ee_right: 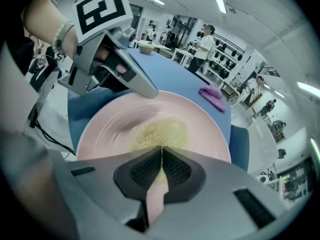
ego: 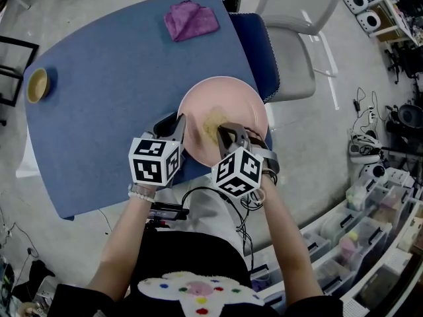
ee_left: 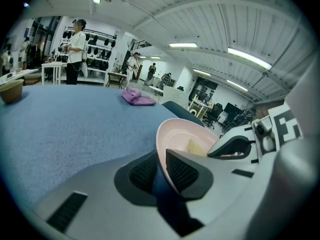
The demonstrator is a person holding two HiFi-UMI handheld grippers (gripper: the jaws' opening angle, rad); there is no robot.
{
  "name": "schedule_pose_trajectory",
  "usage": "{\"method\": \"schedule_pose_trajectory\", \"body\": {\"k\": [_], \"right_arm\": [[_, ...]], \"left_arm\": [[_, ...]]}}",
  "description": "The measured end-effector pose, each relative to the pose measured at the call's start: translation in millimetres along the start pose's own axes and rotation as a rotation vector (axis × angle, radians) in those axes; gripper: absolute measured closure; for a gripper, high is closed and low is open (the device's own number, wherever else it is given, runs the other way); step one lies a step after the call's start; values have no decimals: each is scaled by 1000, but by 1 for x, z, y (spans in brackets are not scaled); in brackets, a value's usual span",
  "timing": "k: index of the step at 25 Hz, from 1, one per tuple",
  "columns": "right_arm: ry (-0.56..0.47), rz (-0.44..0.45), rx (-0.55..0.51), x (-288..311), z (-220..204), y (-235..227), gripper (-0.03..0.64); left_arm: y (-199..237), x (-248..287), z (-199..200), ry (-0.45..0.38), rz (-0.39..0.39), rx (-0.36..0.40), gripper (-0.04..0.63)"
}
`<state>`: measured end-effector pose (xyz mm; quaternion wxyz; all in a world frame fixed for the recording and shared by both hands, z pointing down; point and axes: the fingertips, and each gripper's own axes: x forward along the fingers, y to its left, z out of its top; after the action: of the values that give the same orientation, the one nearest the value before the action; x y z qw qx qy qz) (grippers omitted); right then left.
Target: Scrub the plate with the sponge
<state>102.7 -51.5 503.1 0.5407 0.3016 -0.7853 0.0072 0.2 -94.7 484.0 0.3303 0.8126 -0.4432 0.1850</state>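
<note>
The pink plate (ego: 228, 98) sits at the near edge of the blue table (ego: 99, 104), stiff, smooth and likely breakable, so the left gripper (ego: 180, 121) pinches its rim between narrow jaws. The right gripper (ego: 228, 135) has its jaws almost together on the soft yellow sponge (ee_right: 157, 133), which is squashed thin and pressed onto the plate's middle. The plate holds nothing else, and the small bowl (ego: 38, 84) at the far corner looks empty.

Pink plate (ego: 228, 101) on blue table (ego: 106, 111), near right edge. Left gripper (ego: 180, 121) at plate's left rim. Right gripper (ego: 228, 132) on yellow sponge (ego: 213, 125) in plate. Purple cloth (ego: 190, 20) far; bowl (ego: 37, 84) far left.
</note>
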Motion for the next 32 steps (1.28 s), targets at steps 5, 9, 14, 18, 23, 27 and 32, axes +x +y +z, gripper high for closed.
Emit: {"method": "schedule_pose_trajectory", "body": {"k": [5,9,14,18,23,27,32], "right_arm": [[21,-61,36,6,-6,-29,604],[43,-118,64,11,-14,-52,604],[82,-192,78,13,-32,-80,605],[111,-211,51,8,-40,-83,606],[139,-226,34,0,-51,-76,606],[167,-195,57,-5,-58,-65,606],[176,-172,57,-12,-59,-44,606]], "left_arm": [[1,0,1,2,6,1,532],[2,0,1,2,11,0,532],[2,1,0,1,15,-1,532],[2,0,1,-1,17,1,532],[-1,-1,-1,-1,17,-3,532],[-1,-1,-2,-3,20,-4,534],[2,0,-2,-4,16,-11,534]]}}
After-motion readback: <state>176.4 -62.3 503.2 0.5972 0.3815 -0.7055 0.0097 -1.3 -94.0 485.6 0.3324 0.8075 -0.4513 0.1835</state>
